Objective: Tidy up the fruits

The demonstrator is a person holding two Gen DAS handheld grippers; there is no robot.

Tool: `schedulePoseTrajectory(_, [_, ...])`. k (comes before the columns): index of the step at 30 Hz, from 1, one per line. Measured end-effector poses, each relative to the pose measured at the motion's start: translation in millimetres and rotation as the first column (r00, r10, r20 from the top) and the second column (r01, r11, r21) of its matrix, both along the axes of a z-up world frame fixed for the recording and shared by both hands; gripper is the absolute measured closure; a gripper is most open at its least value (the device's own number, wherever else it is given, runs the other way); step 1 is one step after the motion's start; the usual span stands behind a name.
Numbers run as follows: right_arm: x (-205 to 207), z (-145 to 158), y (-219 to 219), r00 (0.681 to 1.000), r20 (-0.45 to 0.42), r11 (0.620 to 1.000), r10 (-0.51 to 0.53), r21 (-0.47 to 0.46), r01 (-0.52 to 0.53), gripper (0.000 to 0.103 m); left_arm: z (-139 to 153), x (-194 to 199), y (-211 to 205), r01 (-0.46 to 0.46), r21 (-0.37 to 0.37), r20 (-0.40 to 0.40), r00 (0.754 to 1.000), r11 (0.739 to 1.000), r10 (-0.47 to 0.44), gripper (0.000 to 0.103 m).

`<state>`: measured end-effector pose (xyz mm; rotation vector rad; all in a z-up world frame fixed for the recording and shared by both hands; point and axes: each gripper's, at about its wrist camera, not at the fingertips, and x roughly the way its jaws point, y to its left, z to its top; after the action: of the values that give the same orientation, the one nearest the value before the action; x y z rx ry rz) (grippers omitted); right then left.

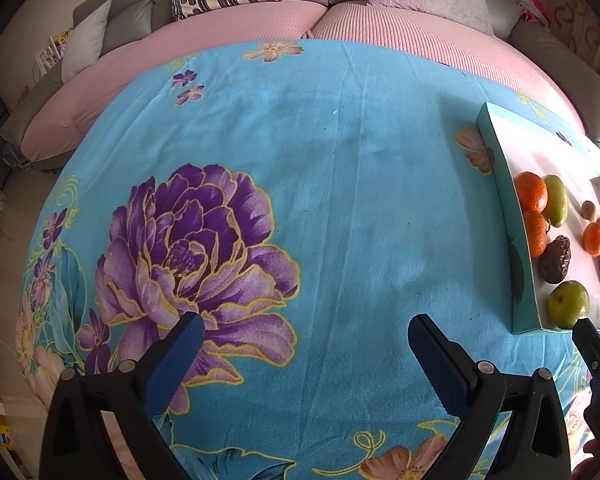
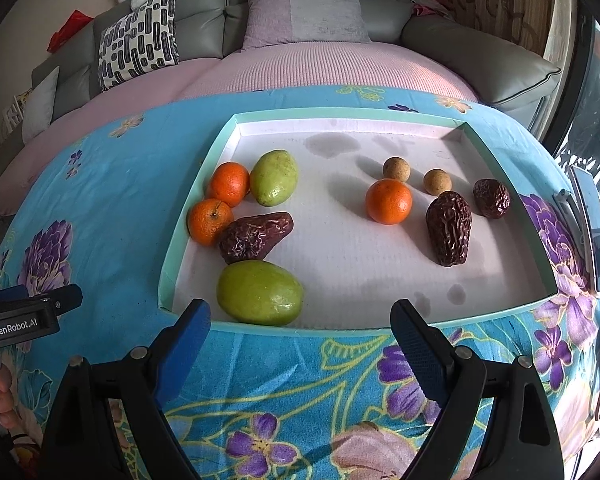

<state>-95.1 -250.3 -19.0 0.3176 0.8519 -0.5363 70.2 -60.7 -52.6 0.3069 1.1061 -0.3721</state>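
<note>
Ten fruits lie in the shallow tray (image 2: 380, 120) on the flowered cloth (image 2: 112, 184) of the bench. At the left, two oranges (image 2: 228, 183), two green fruits (image 2: 274, 178) and one wrinkled dark fruit (image 2: 256, 237) crowd together, most of them touching. At the right, a third orange (image 2: 389, 201), two small tan balls (image 2: 396, 169) and two more dark fruits (image 2: 449, 229) sit more loosely. Kinds are mixed on both sides, so the sorting looks unfinished to me, though I cannot tell what grouping is wanted.

The right gripper (image 2: 300, 328) hovers at the tray's near edge, jaws wide apart and holding nothing, beside the nearest green fruit (image 2: 260, 292), likely ready to reach in. The left gripper (image 1: 306, 338) hangs over bare cloth left of the tray, also wide open and empty, probably kept clear.

"GenRobot.AI" reads on the left gripper's body in the right wrist view
</note>
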Motion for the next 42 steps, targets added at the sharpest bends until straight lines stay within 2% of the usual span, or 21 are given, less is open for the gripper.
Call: schedulePoseTrajectory(42, [1.6, -2.6, 2.2, 1.0, -0.026, 1.0, 0.008, -0.028, -0.008, 0.011, -5.6, 3.3, 2.2, 0.001, 0.005, -0.033, 0.999, 1.0, 0.0, 0.0])
